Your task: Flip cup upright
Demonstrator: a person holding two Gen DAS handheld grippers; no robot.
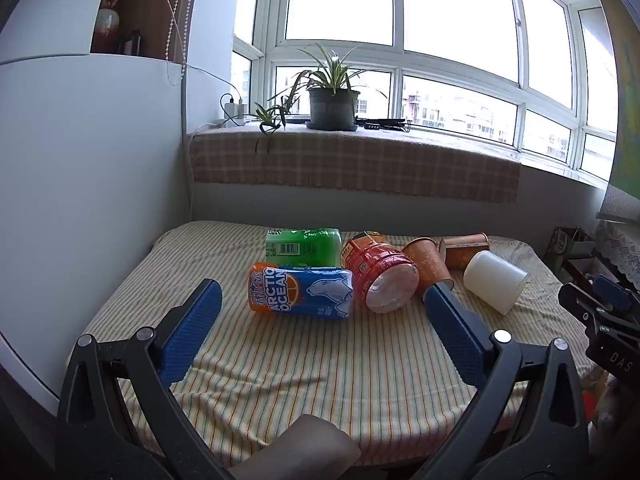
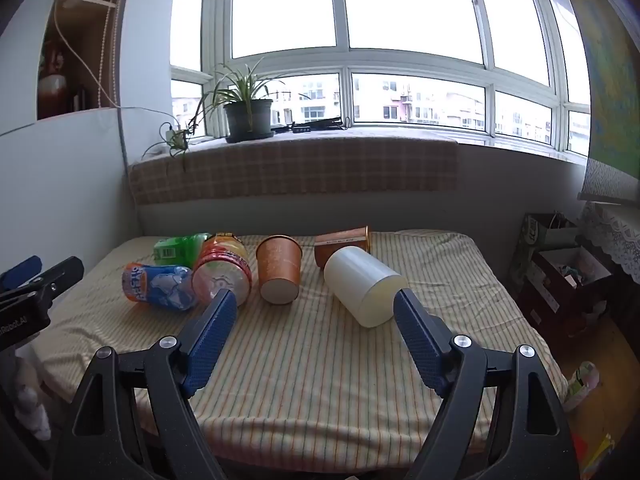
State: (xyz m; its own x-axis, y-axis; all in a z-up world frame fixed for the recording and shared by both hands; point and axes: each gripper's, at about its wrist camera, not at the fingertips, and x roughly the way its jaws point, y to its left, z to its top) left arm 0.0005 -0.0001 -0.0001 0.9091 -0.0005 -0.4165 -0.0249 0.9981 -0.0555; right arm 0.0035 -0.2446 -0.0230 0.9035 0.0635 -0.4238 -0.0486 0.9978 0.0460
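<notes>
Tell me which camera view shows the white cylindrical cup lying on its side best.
The right wrist view: the white cylindrical cup lies near the centre, whole, with its end face toward the camera. In the left wrist view it sits off to the right, smaller, and is seen more from the side.

**Hidden and cut-off parts**

The green bottle lies mostly behind the red jar at centre left. The copper cup is partly covered by the white cup. The left hand-held gripper is cut off at the frame's left edge.
</notes>
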